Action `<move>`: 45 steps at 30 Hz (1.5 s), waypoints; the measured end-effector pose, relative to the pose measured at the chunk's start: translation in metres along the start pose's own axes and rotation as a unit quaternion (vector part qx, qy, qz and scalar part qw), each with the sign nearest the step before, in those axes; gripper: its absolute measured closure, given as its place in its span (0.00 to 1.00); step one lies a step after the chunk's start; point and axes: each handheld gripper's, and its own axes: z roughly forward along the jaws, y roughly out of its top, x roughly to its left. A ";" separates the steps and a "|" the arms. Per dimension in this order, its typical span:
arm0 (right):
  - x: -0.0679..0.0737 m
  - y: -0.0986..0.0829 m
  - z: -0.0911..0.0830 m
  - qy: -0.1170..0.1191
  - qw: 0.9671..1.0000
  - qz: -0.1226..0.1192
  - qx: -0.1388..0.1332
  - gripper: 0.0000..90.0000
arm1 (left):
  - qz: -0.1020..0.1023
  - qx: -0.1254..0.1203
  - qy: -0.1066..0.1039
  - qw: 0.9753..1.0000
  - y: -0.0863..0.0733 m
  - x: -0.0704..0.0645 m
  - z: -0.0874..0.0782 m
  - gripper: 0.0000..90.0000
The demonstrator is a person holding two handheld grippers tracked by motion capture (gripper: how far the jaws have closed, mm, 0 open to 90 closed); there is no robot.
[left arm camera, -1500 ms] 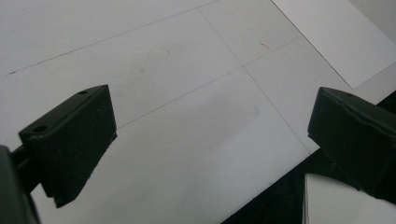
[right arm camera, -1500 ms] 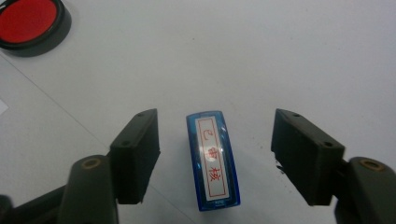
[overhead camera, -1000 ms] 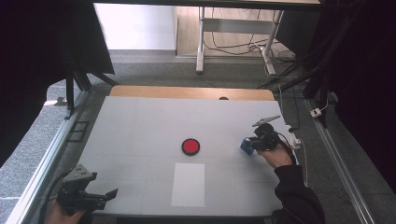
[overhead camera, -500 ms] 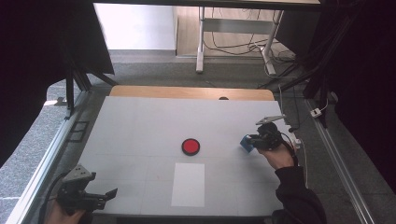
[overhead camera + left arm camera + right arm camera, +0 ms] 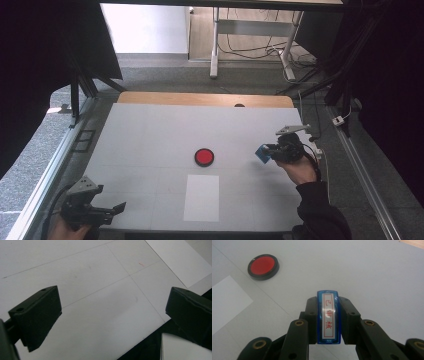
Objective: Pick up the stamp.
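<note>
Blue stamp pinched between jaws of right gripper, held right of red ink pad (well apart, bare tabletop between). Left gripper spread wide, nothing held, at near table edge, left of white sheet.

A: Room, quick?
B: White table w/ thin grid lines, wooden strip along far edge. Metal rails down both sides.
A: Floor?
B: Grey carpet near the table, light wood floor further back. Cables lying on it.
A: Other furniture?
B: White desk legs behind, w/ crossbar. Black curtains left & right.
A: Light?
B: Bright patch at back left, prob. daylight; can't tell source.
</note>
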 end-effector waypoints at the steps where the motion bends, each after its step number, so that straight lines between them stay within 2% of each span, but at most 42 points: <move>1: 0.002 0.001 -0.002 0.003 1.000 -0.002 -0.004 0.79 | 0.000 0.000 0.000 1.000 0.000 0.000 0.000 0.00; 14: 0.026 0.010 -0.009 0.040 0.998 -0.030 -0.027 0.79 | 0.001 0.000 -0.001 1.000 0.000 0.000 0.000 0.00; 23: 0.055 0.022 -0.008 0.071 0.995 -0.060 -0.035 0.79 | 0.002 0.000 -0.002 1.000 0.000 0.000 0.000 0.00; 24: 0.055 0.022 -0.008 0.071 0.995 -0.060 -0.035 0.79 | 0.002 0.000 -0.002 1.000 0.000 0.000 0.000 0.00; 27: 0.068 0.026 -0.007 0.087 0.993 -0.069 -0.038 0.79 | 0.002 0.001 -0.003 1.000 0.000 0.000 0.000 0.00; 31: 0.076 0.029 -0.005 0.097 0.992 -0.077 -0.037 0.79 | 0.002 0.001 -0.002 1.000 0.000 0.000 0.000 0.00; 35: 0.090 0.033 -0.002 0.115 0.988 -0.093 -0.040 0.79 | 0.002 0.001 -0.003 1.000 0.000 0.000 0.000 0.00; 37: 0.094 0.033 -0.001 0.120 0.988 -0.094 -0.040 0.79 | 0.001 0.002 -0.003 1.000 0.000 0.000 0.000 0.00; 38: 0.101 0.035 -0.001 0.130 0.986 -0.101 -0.043 0.79 | 0.002 0.002 -0.002 1.000 0.000 0.000 0.000 0.01; 39: 0.101 0.035 -0.001 0.130 0.986 -0.101 -0.043 0.79 | 0.003 0.002 -0.003 1.000 0.000 0.000 0.000 0.01; 41: 0.112 0.037 -0.001 0.139 0.983 -0.111 -0.043 0.79 | 0.003 0.002 -0.003 1.000 0.000 0.000 0.000 0.01; 42: 0.112 0.037 -0.001 0.139 0.983 -0.111 -0.043 0.79 | 0.003 0.002 -0.003 1.000 0.000 0.000 0.000 0.01; 43: 0.120 0.039 -0.001 0.144 0.982 -0.118 -0.044 0.79 | 0.003 0.002 -0.003 1.000 0.000 0.000 0.000 0.01; 44: 0.120 0.039 -0.001 0.144 0.982 -0.118 -0.044 0.79 | 0.003 0.002 -0.003 1.000 0.000 0.000 0.000 0.01; 45: 0.128 0.041 -0.001 0.153 0.980 -0.123 -0.044 0.79 | 0.003 0.002 -0.003 1.000 0.000 0.000 0.000 0.01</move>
